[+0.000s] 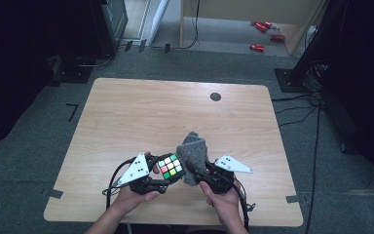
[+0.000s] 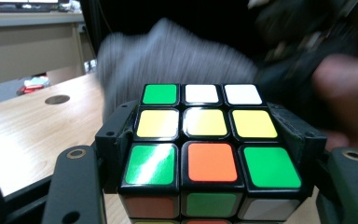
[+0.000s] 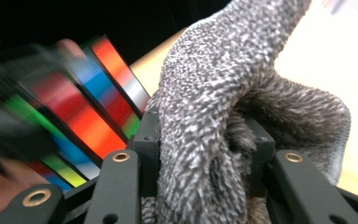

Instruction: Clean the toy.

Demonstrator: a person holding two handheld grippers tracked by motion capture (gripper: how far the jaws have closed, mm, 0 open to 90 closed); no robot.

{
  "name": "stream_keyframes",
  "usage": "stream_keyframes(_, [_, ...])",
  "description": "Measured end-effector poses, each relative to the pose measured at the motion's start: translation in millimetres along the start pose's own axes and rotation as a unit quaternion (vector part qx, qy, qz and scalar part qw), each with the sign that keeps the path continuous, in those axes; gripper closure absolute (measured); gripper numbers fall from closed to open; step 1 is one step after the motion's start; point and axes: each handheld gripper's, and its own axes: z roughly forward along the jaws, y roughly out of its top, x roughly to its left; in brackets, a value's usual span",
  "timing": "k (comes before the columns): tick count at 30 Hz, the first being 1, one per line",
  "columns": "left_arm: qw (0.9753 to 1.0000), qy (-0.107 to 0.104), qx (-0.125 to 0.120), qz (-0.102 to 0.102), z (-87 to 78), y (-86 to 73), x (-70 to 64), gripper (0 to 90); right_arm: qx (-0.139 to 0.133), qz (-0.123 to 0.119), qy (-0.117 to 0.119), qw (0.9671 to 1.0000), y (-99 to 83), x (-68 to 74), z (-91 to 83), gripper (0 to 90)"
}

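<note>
Over the near edge of the table (image 1: pixel 126 112) I hold both claws close together, my hands coming in from below. My right claw (image 3: pixel 205 154) is clamped on a bunched grey cloth (image 3: pixel 223 84), which rises above it and presses against the right side of the cube (image 1: pixel 171 166). My left claw (image 2: pixel 209 154) grips that cube by its two sides, jaws shut against it, its top face of green, white, yellow and orange tiles turned up, just off the table.
</note>
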Motion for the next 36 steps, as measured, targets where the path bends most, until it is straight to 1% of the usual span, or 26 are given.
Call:
stream_keyframes(1, [0.9999,-0.001,-0.007,-0.008,-1.3,0.7,1.9,34.5,0.009,-0.002,-0.001,1.0000,-2.2,-1.1,2.3,59.9])
stream_keyframes(2, [0.9999,0.003,-0.007,-0.012,-1.8,1.0,4.0,34.5,0.015,-0.002,0.005,0.9999,-3.6,-1.7,3.8,59.8])
stream_keyframes(3, [0.9999,0.007,-0.002,-0.010,-1.4,0.4,4.8,34.5,0.010,0.000,0.015,0.9998,-2.4,-0.1,3.3,59.8])
stream_keyframes(4, [0.9999,0.006,0.001,-0.010,-0.9,-1.0,5.0,34.5,-0.001,-0.001,0.022,0.9998,0.6,2.2,1.0,59.8])
stream_keyframes(6, [0.9999,0.006,0.010,-0.003,0.6,-3.3,4.5,34.5,-0.020,-0.010,0.024,0.9995,8.1,6.1,-5.0,59.6])
stream_keyframes(7, [0.9998,0.006,0.017,0.000,1.8,-4.2,3.7,34.5,-0.033,-0.009,0.027,0.9991,11.7,7.6,-9.1,59.7])
stream_keyframes(9, [0.9998,0.004,0.020,0.006,4.2,-4.8,0.9,34.5,-0.064,0.007,0.044,0.9970,15.5,7.8,-15.6,59.6])
stream_keyframes(10, [0.9999,-0.002,0.016,0.004,4.6,-4.0,-1.0,34.5,-0.067,0.013,0.047,0.9965,15.9,7.6,-16.7,59.7])
stream_keyframes(11, [0.9999,-0.005,0.012,0.005,4.5,-2.9,-2.3,34.5,-0.062,0.013,0.043,0.9970,15.1,6.9,-16.0,59.7])
stream_keyframes(13, [0.9999,-0.005,0.007,0.007,3.3,-1.0,-3.8,34.5,-0.053,0.021,0.039,0.9976,12.0,4.5,-13.4,59.9])
stream_keyframes(14, [0.9999,-0.007,0.003,0.007,2.0,-0.3,-3.7,34.5,-0.049,0.030,0.037,0.9977,9.8,2.5,-11.7,60.0])
stream_keyframes(15, [1.0000,-0.007,0.001,0.007,1.5,-0.2,-3.2,34.5,-0.041,0.036,0.029,0.9981,7.3,0.1,-9.3,60.0])
stream_keyframes(16, [1.0000,-0.006,0.003,0.006,1.6,-0.5,-2.8,34.5,-0.031,0.036,0.022,0.9987,5.7,-1.1,-7.9,60.1])
stream_keyframes(17, [0.9999,-0.004,0.007,0.007,2.4,-1.3,-2.1,34.5,-0.026,0.033,0.019,0.9989,4.9,-2.0,-7.1,60.1])
stream_keyframes(18, [0.9998,0.001,0.015,0.011,4.1,-2.8,-2.2,34.5,-0.025,0.037,0.018,0.9988,4.6,-2.7,-7.0,60.1])
stream_keyframes(20, [0.9989,0.010,0.035,0.029,8.1,-5.9,-4.4,34.5,-0.040,0.044,0.030,0.9978,7.5,-2.5,-9.6,60.1])
stream_keyframes(21, [0.9984,0.014,0.042,0.037,9.8,-7.0,-5.8,34.5,-0.051,0.045,0.038,0.9970,9.7,-1.2,-11.7,60.0])
stream_keyframes(22, [0.9978,0.015,0.047,0.045,11.8,-8.4,-7.9,34.5,-0.056,0.048,0.041,0.9964,11.4,0.4,-13.5,60.0])
stream_keyframes(24, [0.9980,0.010,0.046,0.042,12.9,-8.4,-9.8,34.5,-0.065,0.047,0.043,0.9958,13.7,3.6,-15.9,60.0])
stream_keyframes(27, [0.9983,0.008,0.038,0.043,10.7,-5.9,-10.5,34.5,-0.065,0.056,0.045,0.9953,9.8,2.6,-13.6,59.9])
stream_keyframes(29, [0.9991,0.004,0.023,0.034,6.6,-3.5,-8.8,34.5,-0.055,0.072,0.041,0.9951,5.2,-1.2,-9.9,60.0])
stream_keyframes(31, [0.9994,0.004,0.017,0.030,4.3,-2.0,-6.8,34.5,-0.042,0.079,0.033,0.9954,-0.2,-3.5,-5.5,60.1])
stream_keyframes(32, [0.9994,0.003,0.020,0.030,4.8,-2.9,-6.0,34.5,-0.038,0.081,0.031,0.9955,-1.9,-3.7,-4.0,60.1])
stream_keyframes(34, [0.9992,0.003,0.029,0.028,7.4,-5.8,-5.2,34.5,-0.042,0.083,0.035,0.9950,-0.2,-3.8,-5.1,60.1])
stream_keyframes(35, [0.9987,0.002,0.042,0.028,10.6,-8.2,-5.4,34.5,-0.049,0.087,0.040,0.9942,2.3,-3.7,-7.2,60.0])
stream_keyframes(36, [0.9981,0.005,0.052,0.033,13.3,-10.2,-6.5,34.5,-0.060,0.091,0.052,0.9927,6.0,-3.1,-10.5,60.0])
